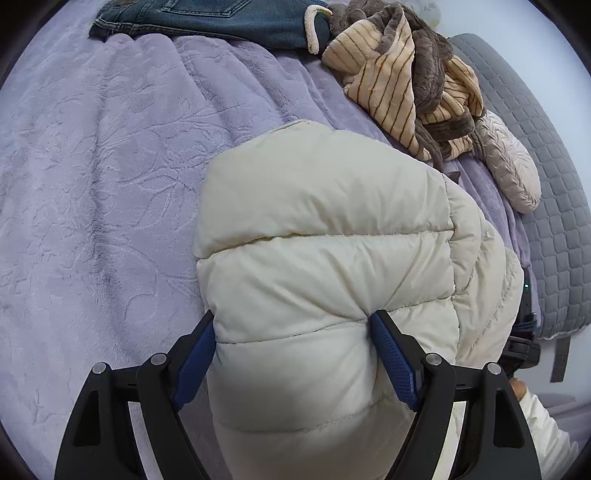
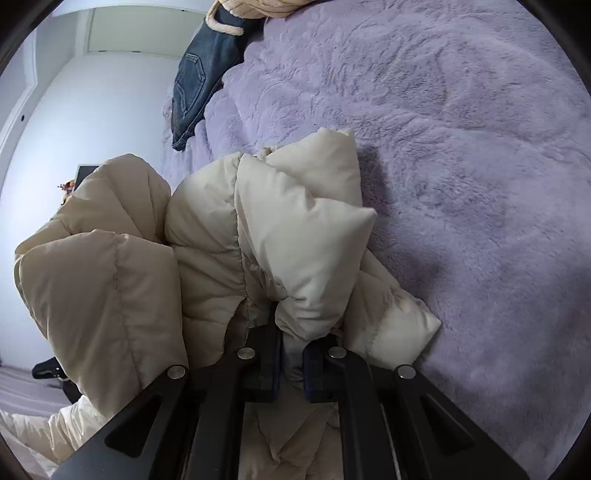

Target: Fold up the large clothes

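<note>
Cream puffer jacket [image 1: 325, 236] pinched by left claw [image 1: 293, 325], right claw [image 2: 291, 343]; no legible writing.

So there's one cream puffer jacket [image 1: 325, 236], one pair of jeans [image 1: 207, 16], one striped plush garment [image 1: 391, 81], one pinkish pillow [image 1: 509, 162], plus one lilac blanket [image 1: 92, 177].

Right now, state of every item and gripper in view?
puffer jacket: bunched, gripped at two spots
left gripper: shut on jacket, wide bite
right gripper: shut on jacket fold
jeans: unfolded, at blanket's edge
striped garment: crumpled heap
blanket: spread, wrinkled
</note>
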Available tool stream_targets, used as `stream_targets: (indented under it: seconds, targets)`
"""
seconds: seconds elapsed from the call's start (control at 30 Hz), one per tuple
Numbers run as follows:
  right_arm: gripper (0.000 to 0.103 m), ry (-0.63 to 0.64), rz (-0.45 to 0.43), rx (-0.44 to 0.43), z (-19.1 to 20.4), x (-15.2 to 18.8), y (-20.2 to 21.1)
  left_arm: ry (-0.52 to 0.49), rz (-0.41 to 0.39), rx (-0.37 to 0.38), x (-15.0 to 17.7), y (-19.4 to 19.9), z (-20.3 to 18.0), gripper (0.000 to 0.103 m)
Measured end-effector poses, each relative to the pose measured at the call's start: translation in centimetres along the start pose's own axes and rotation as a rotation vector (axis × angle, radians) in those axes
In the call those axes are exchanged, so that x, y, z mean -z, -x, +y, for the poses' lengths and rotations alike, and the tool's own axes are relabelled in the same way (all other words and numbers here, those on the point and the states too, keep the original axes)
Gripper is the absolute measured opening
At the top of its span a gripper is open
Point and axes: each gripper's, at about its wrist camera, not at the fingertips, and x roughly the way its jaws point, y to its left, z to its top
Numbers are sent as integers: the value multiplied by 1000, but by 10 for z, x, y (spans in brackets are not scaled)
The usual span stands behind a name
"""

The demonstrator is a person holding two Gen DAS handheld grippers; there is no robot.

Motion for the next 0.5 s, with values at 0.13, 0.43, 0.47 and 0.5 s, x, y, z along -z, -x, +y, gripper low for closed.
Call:
stream_targets:
  seconds: [0.13,0.43,0.47,0.5]
  targets:
    - [23,-47,-84,55,7,13,40,-19,-11,-33,5,2,-4,81]
    - [79,-59,-192,-6,35,39,107,-59,-33,-117,7,3,-19,81]
    - [89,-49,-164,10,41,40,104,-69,-39,-134,8,3,-22,81]
    - [93,-34,-146,34,47,40,101,-80,-44,-149,8,4,-24,81]
